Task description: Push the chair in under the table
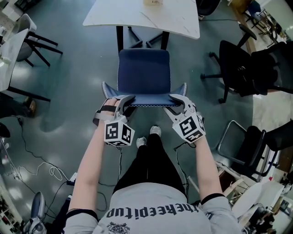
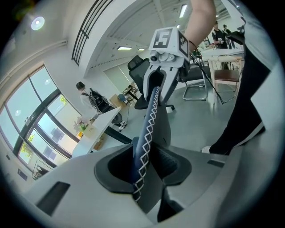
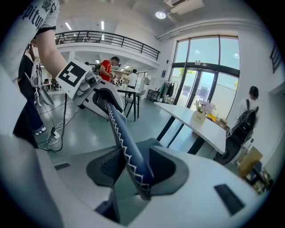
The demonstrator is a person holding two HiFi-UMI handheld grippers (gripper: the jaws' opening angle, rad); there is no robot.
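Note:
The chair has a dark blue seat (image 1: 143, 68) and stands just in front of the white table (image 1: 137, 13), only partly under it. Its backrest (image 1: 146, 101) is nearest me, seen edge-on with white zigzag stitching. My left gripper (image 1: 122, 101) sits at the backrest's left top corner. In the left gripper view the stitched edge (image 2: 149, 120) runs between the jaws of the left gripper (image 2: 144, 167), which close on it. My right gripper (image 1: 179, 100) straddles the right corner. The edge (image 3: 118, 124) lies between the jaws of the right gripper (image 3: 136, 167), which stand wide around it.
Black office chairs (image 1: 238, 68) stand to the right, with a metal-framed chair (image 1: 238, 146) nearer me. Another table and a chair (image 1: 27, 36) are at the left. Cables (image 1: 27, 160) trail over the floor at lower left. My feet (image 1: 149, 135) are just behind the chair.

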